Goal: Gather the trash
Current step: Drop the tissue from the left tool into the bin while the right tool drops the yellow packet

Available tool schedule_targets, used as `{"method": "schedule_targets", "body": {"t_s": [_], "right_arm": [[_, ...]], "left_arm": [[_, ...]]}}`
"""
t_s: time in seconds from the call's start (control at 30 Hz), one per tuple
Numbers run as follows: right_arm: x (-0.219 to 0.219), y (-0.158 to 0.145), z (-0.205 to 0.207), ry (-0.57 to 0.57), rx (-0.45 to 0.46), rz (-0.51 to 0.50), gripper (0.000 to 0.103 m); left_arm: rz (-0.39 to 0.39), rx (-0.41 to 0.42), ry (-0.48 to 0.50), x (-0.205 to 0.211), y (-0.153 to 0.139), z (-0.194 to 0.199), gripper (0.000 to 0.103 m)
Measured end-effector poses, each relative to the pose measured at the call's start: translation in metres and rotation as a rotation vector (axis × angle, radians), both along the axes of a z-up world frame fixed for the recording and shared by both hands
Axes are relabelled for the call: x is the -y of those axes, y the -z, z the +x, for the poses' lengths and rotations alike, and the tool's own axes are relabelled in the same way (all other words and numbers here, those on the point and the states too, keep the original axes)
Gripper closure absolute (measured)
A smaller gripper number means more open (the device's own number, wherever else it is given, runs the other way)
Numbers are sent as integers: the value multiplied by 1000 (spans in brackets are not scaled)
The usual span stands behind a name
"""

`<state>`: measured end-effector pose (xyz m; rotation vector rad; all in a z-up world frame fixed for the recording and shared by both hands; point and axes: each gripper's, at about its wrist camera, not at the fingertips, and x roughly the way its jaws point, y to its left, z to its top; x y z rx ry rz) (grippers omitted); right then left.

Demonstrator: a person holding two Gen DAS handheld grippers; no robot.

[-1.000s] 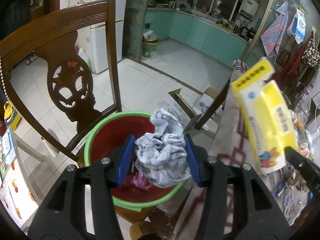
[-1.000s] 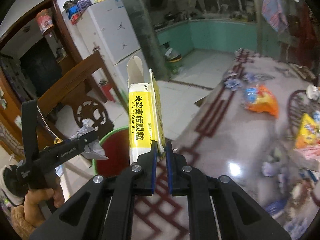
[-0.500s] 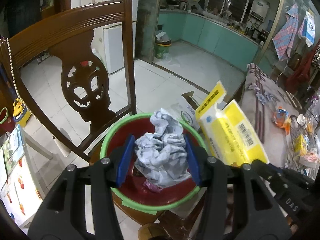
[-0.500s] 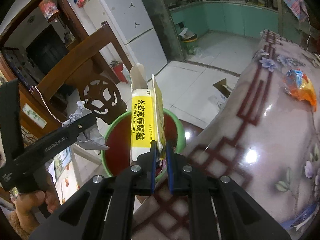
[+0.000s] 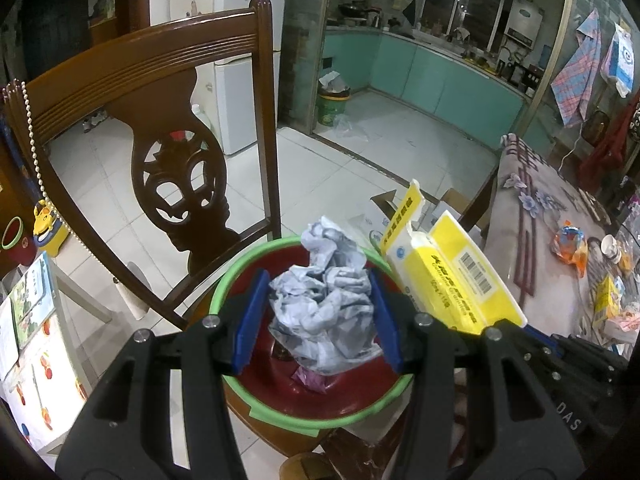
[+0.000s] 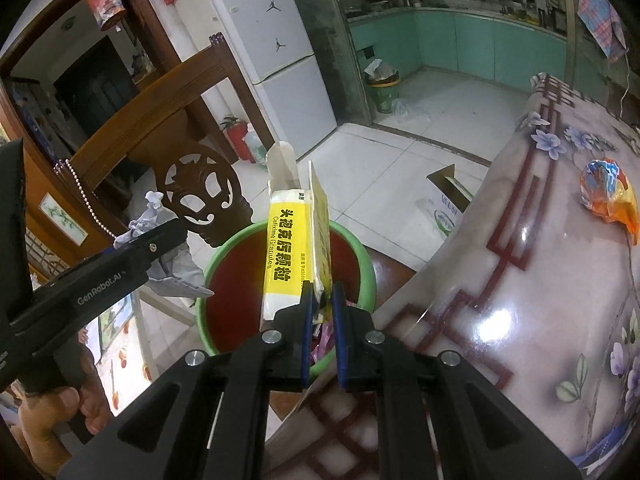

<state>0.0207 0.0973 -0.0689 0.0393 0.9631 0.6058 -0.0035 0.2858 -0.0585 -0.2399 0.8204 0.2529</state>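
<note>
While both loads hang over the bin rim — paper wad, yellow box — claws clamped.

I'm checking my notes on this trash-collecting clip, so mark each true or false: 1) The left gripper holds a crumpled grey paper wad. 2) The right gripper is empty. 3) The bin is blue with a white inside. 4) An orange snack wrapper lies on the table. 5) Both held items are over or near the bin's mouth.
1) True: the left gripper is shut on the crumpled grey paper wad.
2) False: the right gripper pinches the yellow medicine box.
3) False: the bin has a green rim and a dark red inside.
4) True: the orange snack wrapper lies on the table.
5) True.
</note>
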Motion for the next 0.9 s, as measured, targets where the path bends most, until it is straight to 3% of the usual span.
{"method": "schedule_targets", "body": {"t_s": [0.13,0.17,0.2,0.23,0.43,0.5,0.6,0.9], "right_arm": [[-3,1,0,-1,1,-9,91],[-4,2,1,3,-2,-7,86],[-3,3,2,13,-6,-3,78],[0,3,2,25,-12,8,72],[18,-6,-7,68,38,-14,66],[28,-9,-13,86,47,-26,58],[49,-12,-25,118,45,-20,58],[123,-32,-82,199,76,-48,56]], "left_arm": [[-4,-5,-9,-1,1,1,52],[-1,-10,-12,-2,2,2,48],[9,-17,-19,-1,3,3,34],[14,-10,-24,-1,1,4,29],[20,14,-32,-1,-2,3,26],[10,20,-20,3,-3,3,25],[16,32,1,12,-7,4,21],[34,50,149,76,-16,13,17]]}}
